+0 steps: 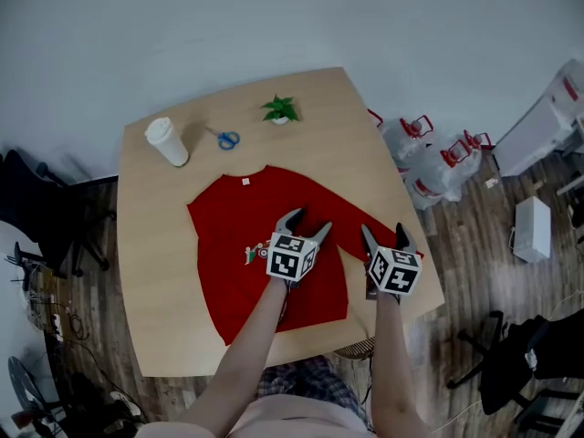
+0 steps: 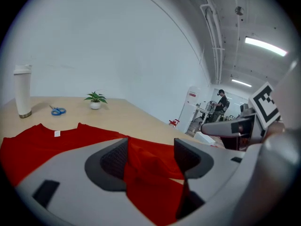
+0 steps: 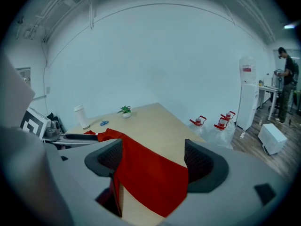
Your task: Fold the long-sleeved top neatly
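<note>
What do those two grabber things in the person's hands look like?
The left hand-held gripper and the right hand-held gripper each have two curved grey jaws with dark ribbed pads. Behind the jaws sits a white cube printed with black square markers. The forearms show no sleeves.

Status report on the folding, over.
Left gripper open over the top; right gripper open over its sleeve. Top flat on table, sleeve out. Cup, scissors, plant clear at far edge.

L gripper (image 1: 308, 223) & R gripper (image 1: 383, 232): grey, dark ribbed fingers (image 2: 114, 159), b/w marker cubes (image 1: 292, 257). Pale shirt (image 1: 274, 423), plaid garment (image 1: 301, 379).
</note>
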